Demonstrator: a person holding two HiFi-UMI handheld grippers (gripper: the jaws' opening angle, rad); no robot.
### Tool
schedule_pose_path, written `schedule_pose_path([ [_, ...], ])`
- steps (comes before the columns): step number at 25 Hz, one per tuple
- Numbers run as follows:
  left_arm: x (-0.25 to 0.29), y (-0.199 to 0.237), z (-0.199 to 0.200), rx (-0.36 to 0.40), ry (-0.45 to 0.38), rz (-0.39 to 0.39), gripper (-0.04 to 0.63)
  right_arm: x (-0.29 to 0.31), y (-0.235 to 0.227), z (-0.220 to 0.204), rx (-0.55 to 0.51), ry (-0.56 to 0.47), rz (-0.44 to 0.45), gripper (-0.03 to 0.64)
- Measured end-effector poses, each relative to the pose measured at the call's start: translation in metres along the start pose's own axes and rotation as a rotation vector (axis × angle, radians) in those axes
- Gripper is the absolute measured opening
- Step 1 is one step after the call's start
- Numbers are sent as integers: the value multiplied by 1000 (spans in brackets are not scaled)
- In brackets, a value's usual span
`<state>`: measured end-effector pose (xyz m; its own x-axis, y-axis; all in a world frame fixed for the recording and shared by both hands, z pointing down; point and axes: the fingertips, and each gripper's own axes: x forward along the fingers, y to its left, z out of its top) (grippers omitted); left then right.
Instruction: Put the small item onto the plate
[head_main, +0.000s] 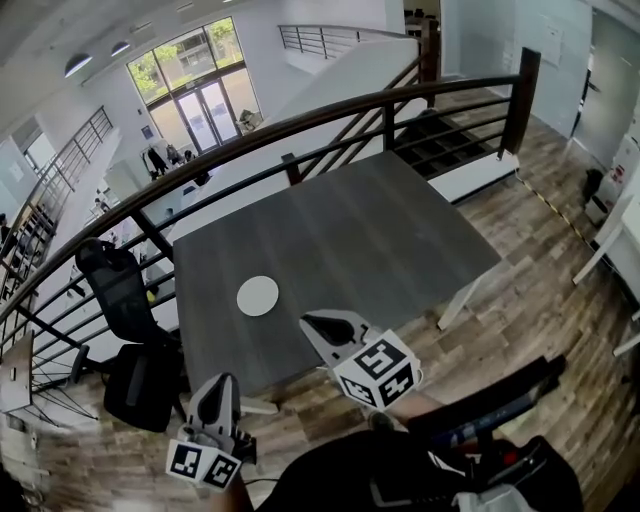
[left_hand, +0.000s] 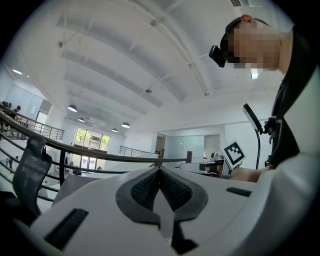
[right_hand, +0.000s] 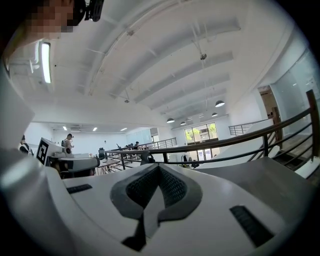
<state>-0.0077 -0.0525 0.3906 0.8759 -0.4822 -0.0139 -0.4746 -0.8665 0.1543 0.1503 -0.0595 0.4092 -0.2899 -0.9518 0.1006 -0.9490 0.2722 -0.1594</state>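
Left gripper (head_main: 222, 383), low and close to my body: jaws clenched together, nothing between them. Right gripper (head_main: 320, 322), at the table's near edge: also pressed shut, empty.

Farther out, dark table (head_main: 400, 230). 1 white plate (head_main: 258, 296) lies flat toward its near-left side, round, top bare as far as I can see.

Small item: seen in none of the 3 views. Nothing shows it on the plate.
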Motion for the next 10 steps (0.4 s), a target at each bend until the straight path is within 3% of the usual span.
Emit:
schedule_pose_path([
  [10,-1,-3,-7,-13,-2,26,3,-6,-15,-2,1,4,-11,2],
])
